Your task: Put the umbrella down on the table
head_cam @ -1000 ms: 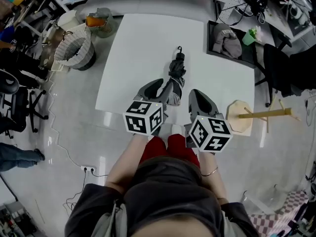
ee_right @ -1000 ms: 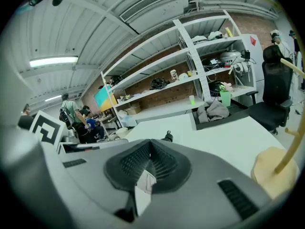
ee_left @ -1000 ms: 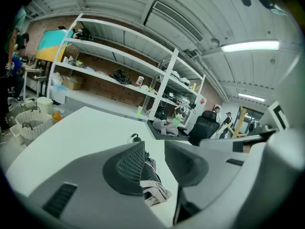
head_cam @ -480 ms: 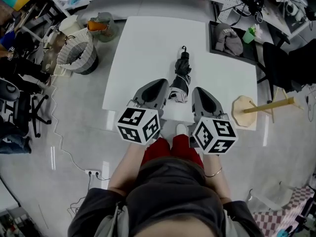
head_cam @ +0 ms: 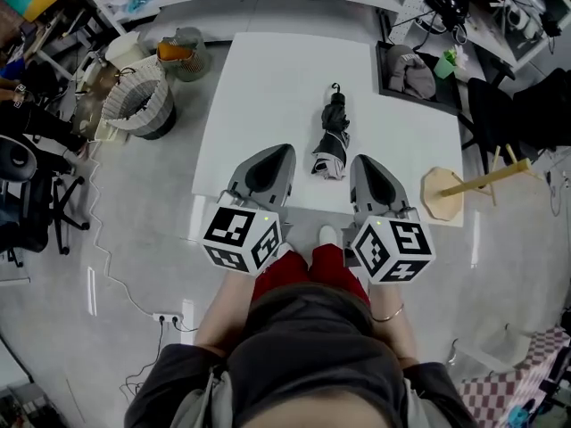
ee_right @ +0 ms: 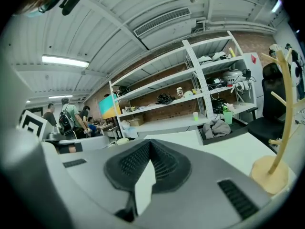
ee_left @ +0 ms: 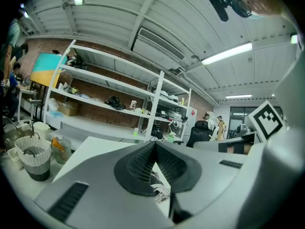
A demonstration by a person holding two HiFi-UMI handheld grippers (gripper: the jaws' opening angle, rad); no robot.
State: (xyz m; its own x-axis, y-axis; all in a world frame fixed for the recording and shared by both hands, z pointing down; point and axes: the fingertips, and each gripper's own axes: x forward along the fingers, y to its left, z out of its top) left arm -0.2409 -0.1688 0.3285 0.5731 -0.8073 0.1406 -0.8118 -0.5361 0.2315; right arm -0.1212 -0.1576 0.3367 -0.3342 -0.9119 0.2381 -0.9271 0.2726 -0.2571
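The folded black fabric umbrella (head_cam: 332,136) lies flat on the white square bench (head_cam: 268,87), free of both of your tools. It sits in the near half of the bench, about midway along the near edge. It runs lengthwise away from you with a slight tilt. Its slim end, with a small dark loop, points toward the far edge. Its bunched, wider end has white patterning on the black cloth and comes close to the near edge without overhanging it.

Your left hand-held gripper (head_cam: 276,152) has its jaws pressed together with nothing between them. It hovers over the near edge, just left of the umbrella's wide end and apart from it. In the left gripper view (ee_left: 155,145), a sliver of that patterned cloth shows through the gap below the closed tips.

Your right hand-held gripper (head_cam: 365,161) is likewise closed on nothing, just right of the umbrella's wide end. In the right gripper view (ee_right: 150,143), only bare bench shows below the tips.

A dark tray holding a grey cloth (head_cam: 409,71) sits at the far right corner. A pale wooden stand with a round base (head_cam: 443,194) is by the near right corner.
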